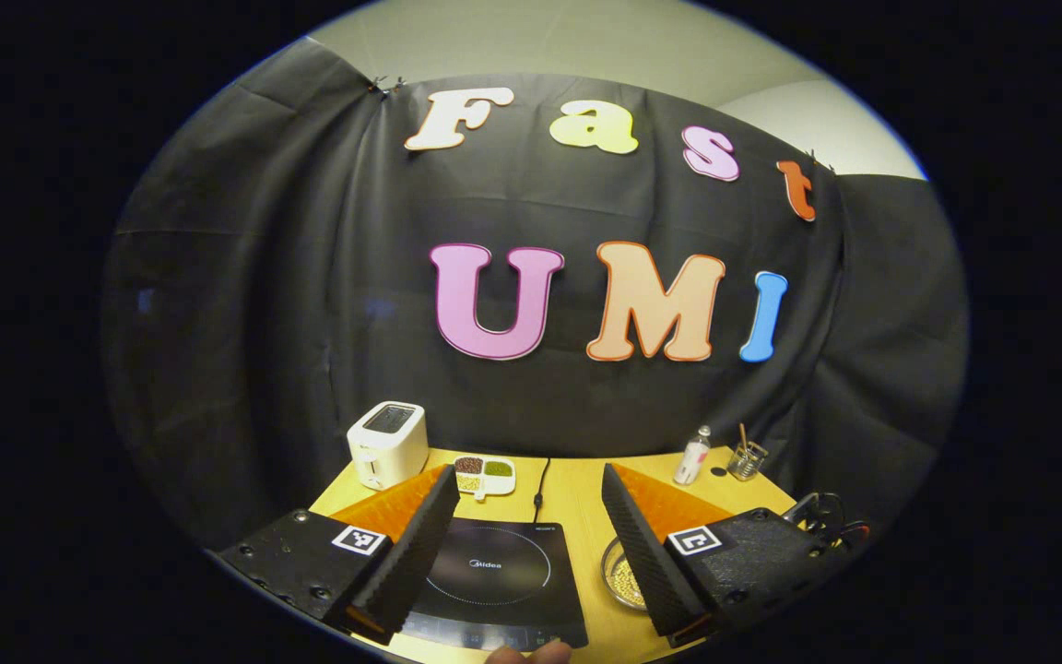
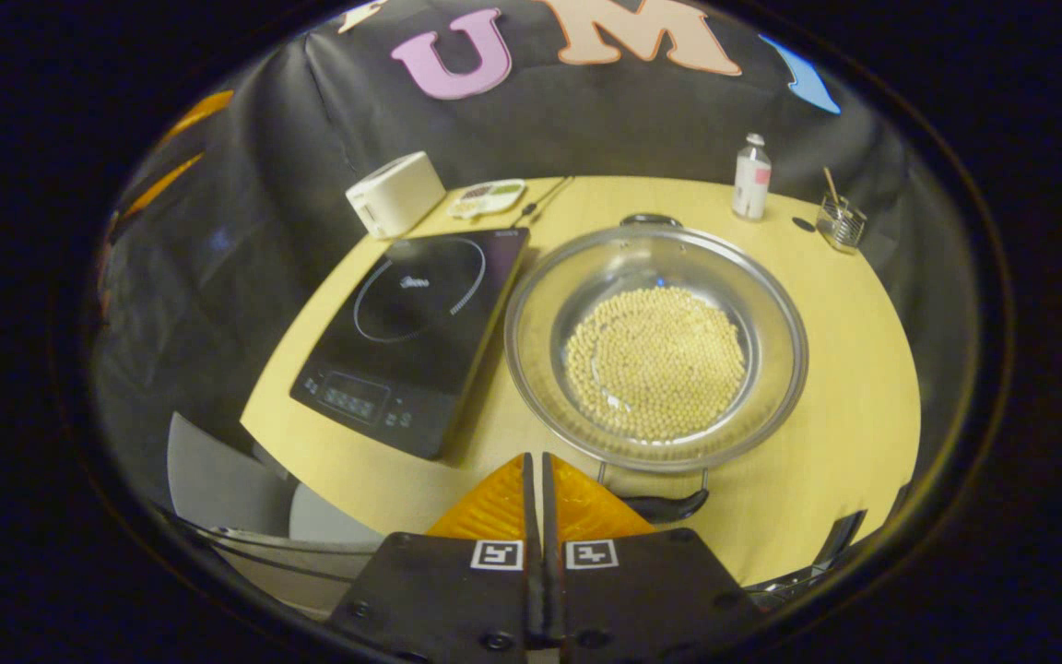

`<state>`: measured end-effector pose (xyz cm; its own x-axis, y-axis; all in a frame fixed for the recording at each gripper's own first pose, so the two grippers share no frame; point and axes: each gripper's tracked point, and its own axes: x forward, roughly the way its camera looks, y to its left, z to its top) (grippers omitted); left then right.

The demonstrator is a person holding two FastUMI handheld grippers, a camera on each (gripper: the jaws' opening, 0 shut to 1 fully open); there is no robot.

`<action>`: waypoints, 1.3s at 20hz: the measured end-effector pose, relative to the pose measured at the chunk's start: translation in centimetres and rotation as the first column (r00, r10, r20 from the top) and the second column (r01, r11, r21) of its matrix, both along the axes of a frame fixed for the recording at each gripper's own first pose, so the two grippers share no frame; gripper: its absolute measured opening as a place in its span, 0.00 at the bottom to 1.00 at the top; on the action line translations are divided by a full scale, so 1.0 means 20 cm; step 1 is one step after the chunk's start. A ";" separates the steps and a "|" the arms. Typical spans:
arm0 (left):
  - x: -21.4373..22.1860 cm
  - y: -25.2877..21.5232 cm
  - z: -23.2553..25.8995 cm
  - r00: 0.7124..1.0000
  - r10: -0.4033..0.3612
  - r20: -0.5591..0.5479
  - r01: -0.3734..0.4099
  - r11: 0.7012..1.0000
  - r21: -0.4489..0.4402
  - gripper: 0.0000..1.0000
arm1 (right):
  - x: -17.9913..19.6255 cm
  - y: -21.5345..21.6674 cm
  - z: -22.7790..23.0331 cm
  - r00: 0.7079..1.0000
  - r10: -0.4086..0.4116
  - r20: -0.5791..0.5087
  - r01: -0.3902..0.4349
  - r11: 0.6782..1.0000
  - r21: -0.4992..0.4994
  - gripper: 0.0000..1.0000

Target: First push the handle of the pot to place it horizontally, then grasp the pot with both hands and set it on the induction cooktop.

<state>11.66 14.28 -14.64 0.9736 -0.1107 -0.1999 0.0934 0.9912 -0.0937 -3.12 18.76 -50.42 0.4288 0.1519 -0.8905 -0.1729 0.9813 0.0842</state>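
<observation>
Fingers of the right claw (image 2: 542,480) are pressing flat against each other, clenched on nothing, just short of the pot's near handle (image 2: 667,505), which is lying dark and level at the pot's near edge. Beyond it the pot (image 2: 771,304) is sitting on the yellow bench (image 2: 854,415) — a wide steel bowl shape with a layer of pale beans (image 2: 655,360) covering its bottom. A second handle (image 2: 649,219) is showing at the far rim. Just beside the pot, on its left in the right gripper view, the black cooktop (image 2: 411,337) is lying flat with its control panel toward the near bench edge; the pot is resting on the bench, not on the cooktop.

Farther back, a white toaster (image 2: 395,194) and a small divided dish (image 2: 489,196) are standing near the wall, with a small bottle (image 2: 751,177) and a glass jar (image 2: 840,221) off to the other side.

In the left gripper view the left claw (image 1: 531,544) is hanging released, its fingers spread wide — the cooktop (image 1: 499,576) is showing between them and an edge of the pot (image 1: 619,574) beside the right-hand finger. A fingertip (image 1: 531,654) is peeking in at the bottom edge.
</observation>
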 end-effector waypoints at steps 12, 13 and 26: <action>0.05 0.08 -0.10 0.999 -0.026 -0.035 0.025 0.999 -0.035 0.95 | -0.02 -0.12 -0.18 0.990 -0.083 -0.118 0.073 0.994 -0.087 0.03; 0.05 0.09 -0.10 0.999 -0.021 -0.039 0.019 0.999 -0.038 0.95 | -0.02 -0.13 -0.18 0.989 -0.083 -0.123 0.072 0.993 -0.090 0.03; 0.04 -0.09 -0.12 0.995 0.044 -0.087 -0.043 0.999 0.014 0.95 | -0.02 -0.43 -0.18 0.986 -0.039 -0.162 0.032 0.999 -0.040 0.00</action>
